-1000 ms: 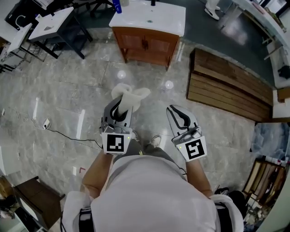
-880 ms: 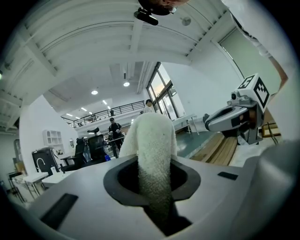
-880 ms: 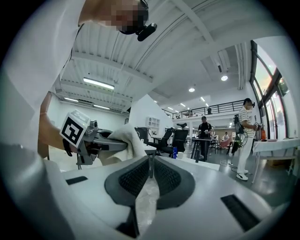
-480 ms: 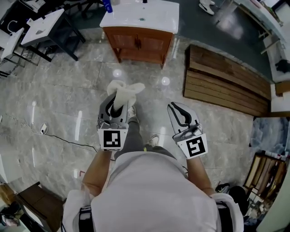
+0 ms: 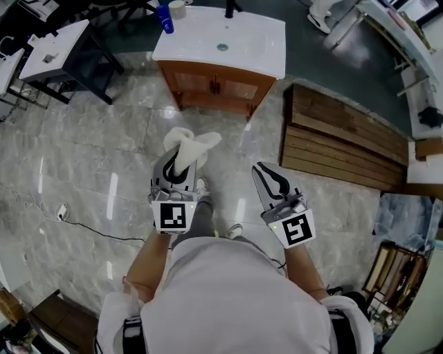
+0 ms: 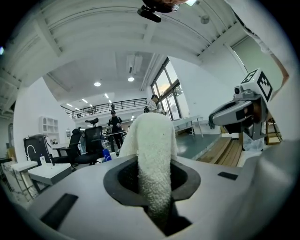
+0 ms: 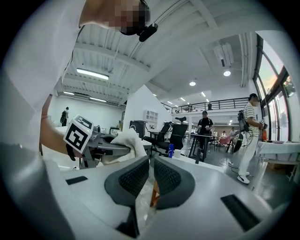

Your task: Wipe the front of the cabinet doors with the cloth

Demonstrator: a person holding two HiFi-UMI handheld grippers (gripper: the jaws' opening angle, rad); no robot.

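A wooden cabinet (image 5: 216, 86) with two doors stands under a white sink top (image 5: 242, 41) at the top centre of the head view. It is a good stretch ahead of both grippers. My left gripper (image 5: 178, 157) is shut on a white fluffy cloth (image 5: 192, 143), whose loose end sticks out past the fingertips. In the left gripper view the cloth (image 6: 153, 150) rises from between the pads and hides the cabinet. My right gripper (image 5: 262, 171) is held level beside it, shut, with nothing in it; its pads (image 7: 136, 177) stand close together.
A stack of dark wooden planks (image 5: 339, 131) lies on the floor to the right of the cabinet. A blue bottle (image 5: 165, 19) stands on the sink top. A black-framed desk (image 5: 66, 45) is at the far left. A cable (image 5: 97, 231) crosses the marble floor.
The cabinet has come a little nearer and lower in the head view as the person steps forward. Both grippers keep their pose, and the cloth stays held.
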